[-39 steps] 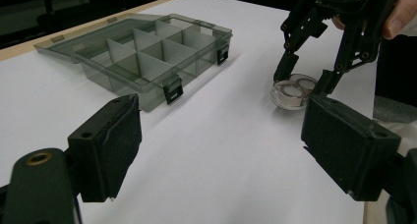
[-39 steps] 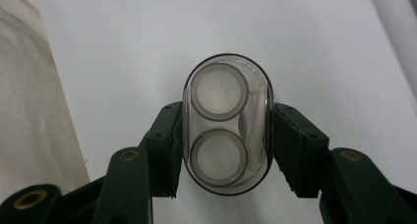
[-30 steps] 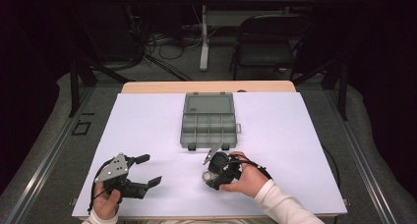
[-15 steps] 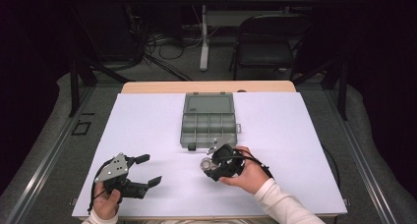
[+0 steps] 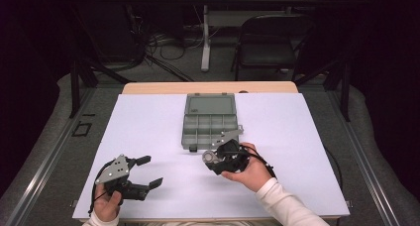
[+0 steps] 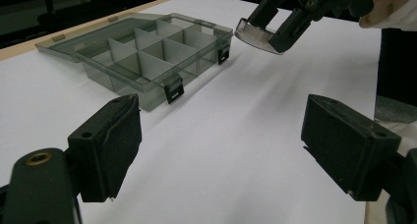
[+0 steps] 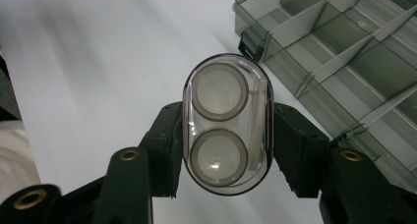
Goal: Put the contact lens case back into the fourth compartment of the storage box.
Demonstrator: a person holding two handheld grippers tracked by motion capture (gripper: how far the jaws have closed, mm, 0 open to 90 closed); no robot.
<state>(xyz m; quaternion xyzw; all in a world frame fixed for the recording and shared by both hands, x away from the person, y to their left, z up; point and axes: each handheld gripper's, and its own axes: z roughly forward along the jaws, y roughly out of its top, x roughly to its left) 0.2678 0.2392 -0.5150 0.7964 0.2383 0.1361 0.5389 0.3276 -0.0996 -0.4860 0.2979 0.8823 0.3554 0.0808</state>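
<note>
Clear oval case [image 7: 227,123] clamped in right hand-held gripper [image 7: 226,145]; left hand-held gripper [image 6: 221,150] wide open, empty.

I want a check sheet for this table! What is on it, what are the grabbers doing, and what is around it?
Surface: white table, bare around the box.
Job's things: open grey divider box, compartments look empty; clear oval case with two round cups.
Clutter: nothing seen.
Grippers: right hand-held gripper clamps the case by the box's front; left hand-held gripper open, holding nothing.
Cables: black cable trails from the right gripper.
Surroundings: dark room, chair, floor wires.
</note>
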